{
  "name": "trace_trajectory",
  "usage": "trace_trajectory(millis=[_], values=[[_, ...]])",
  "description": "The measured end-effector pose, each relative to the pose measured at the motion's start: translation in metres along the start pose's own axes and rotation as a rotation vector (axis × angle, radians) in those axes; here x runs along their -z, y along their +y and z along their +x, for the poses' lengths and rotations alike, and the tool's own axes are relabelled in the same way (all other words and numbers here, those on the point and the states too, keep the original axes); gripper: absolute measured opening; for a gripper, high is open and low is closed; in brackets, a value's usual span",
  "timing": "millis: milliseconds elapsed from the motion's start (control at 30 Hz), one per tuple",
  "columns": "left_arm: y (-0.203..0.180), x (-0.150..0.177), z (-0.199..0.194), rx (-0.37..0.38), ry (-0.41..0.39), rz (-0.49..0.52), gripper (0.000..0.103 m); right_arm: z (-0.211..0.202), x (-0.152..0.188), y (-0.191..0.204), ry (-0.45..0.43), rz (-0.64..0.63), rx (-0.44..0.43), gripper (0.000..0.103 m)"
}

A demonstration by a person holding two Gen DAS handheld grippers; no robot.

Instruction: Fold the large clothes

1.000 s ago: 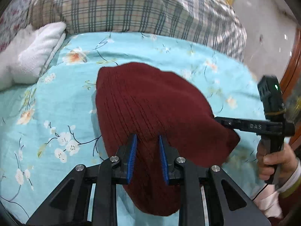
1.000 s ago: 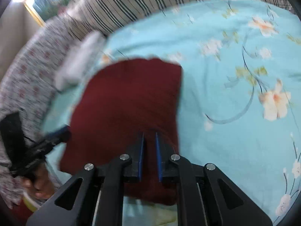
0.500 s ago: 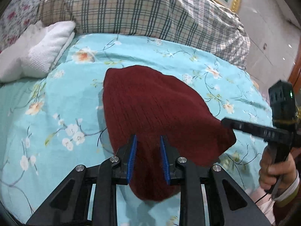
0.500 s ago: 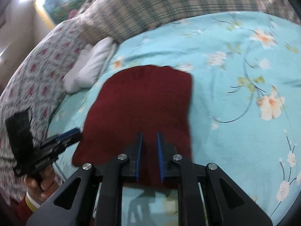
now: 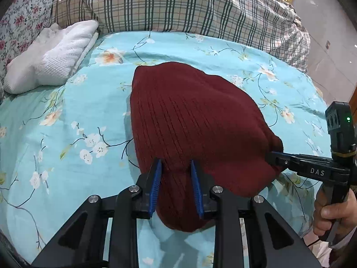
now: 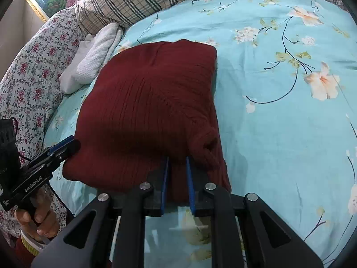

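A dark red ribbed knit sweater (image 5: 191, 120) lies folded in a thick rectangle on the bed; it also shows in the right wrist view (image 6: 151, 102). My left gripper (image 5: 176, 167) is at the sweater's near edge, with its blue pads on either side of a bunched fold of the knit. My right gripper (image 6: 177, 162) grips the near edge at the other corner, its pads pinching the cloth. Each gripper shows from the side in the other view: the right one (image 5: 276, 158) and the left one (image 6: 71, 146), both at the sweater's edge.
The bed has a turquoise floral sheet (image 5: 67, 120). A white folded towel (image 5: 51, 55) lies at the far left. A plaid quilt (image 5: 178, 6) and a flowered pillow (image 6: 29, 71) line the head of the bed. Floor tiles (image 5: 330, 51) lie past the right side.
Both grippers have moved back toward me along the bed with the sweater's near edge held. The views have steadied and the sweater lies flatter.
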State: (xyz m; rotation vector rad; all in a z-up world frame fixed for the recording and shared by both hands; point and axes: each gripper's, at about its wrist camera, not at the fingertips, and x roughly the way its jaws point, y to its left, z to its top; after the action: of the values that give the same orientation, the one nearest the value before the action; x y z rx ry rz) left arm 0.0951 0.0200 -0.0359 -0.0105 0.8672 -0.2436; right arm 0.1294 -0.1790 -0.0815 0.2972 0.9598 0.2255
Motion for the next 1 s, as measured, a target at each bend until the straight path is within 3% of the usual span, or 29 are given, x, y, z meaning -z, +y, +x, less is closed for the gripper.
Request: trace_trajectory(millis=[67,167,267,500,567,667,700,767,833,900,933,1000], values=[[0.0,-0.001,-0.005,0.003,0.006,-0.014,0.029,-0.01,-0.005,0.006,-0.04,-0.011,-0.013,0.016],[0.0,-0.002,-0.008,0.027,0.018,-0.031,0.044,-0.027,-0.023,0.011,-0.113,-0.017,-0.028,0.019],[-0.007,0.003,0.0,-0.018,0.032,0.001,0.045,-0.026,-0.054,0.021,-0.151,-0.042,-0.025,0.026],[-0.01,0.005,0.004,-0.051,0.027,0.021,0.05,0.045,-0.118,0.063,-0.028,-0.141,-0.165,0.026],[-0.009,0.005,0.006,-0.053,0.029,0.017,0.052,0.074,-0.13,0.065,0.02,-0.156,-0.142,0.026],[-0.007,0.006,0.012,-0.054,0.033,0.01,0.055,0.111,-0.143,0.042,0.065,-0.074,-0.066,0.026],[-0.005,0.006,0.013,-0.048,0.034,0.002,0.057,0.117,-0.146,0.031,0.067,-0.035,-0.087,0.021],[-0.002,0.004,0.017,-0.038,0.039,-0.017,0.059,0.117,-0.148,0.019,0.058,0.038,-0.114,0.015],[0.0,0.003,0.02,-0.031,0.045,-0.028,0.062,0.111,-0.145,0.022,0.039,0.033,-0.079,0.013],[0.002,0.002,0.021,-0.023,0.049,-0.033,0.063,0.099,-0.143,0.033,0.019,-0.015,-0.046,0.013],[0.002,0.002,0.021,-0.021,0.048,-0.036,0.063,0.09,-0.143,0.044,-0.006,-0.058,-0.065,0.019],[0.003,0.002,0.021,-0.017,0.05,-0.041,0.063,0.079,-0.152,0.063,-0.051,-0.119,-0.1,0.019]])
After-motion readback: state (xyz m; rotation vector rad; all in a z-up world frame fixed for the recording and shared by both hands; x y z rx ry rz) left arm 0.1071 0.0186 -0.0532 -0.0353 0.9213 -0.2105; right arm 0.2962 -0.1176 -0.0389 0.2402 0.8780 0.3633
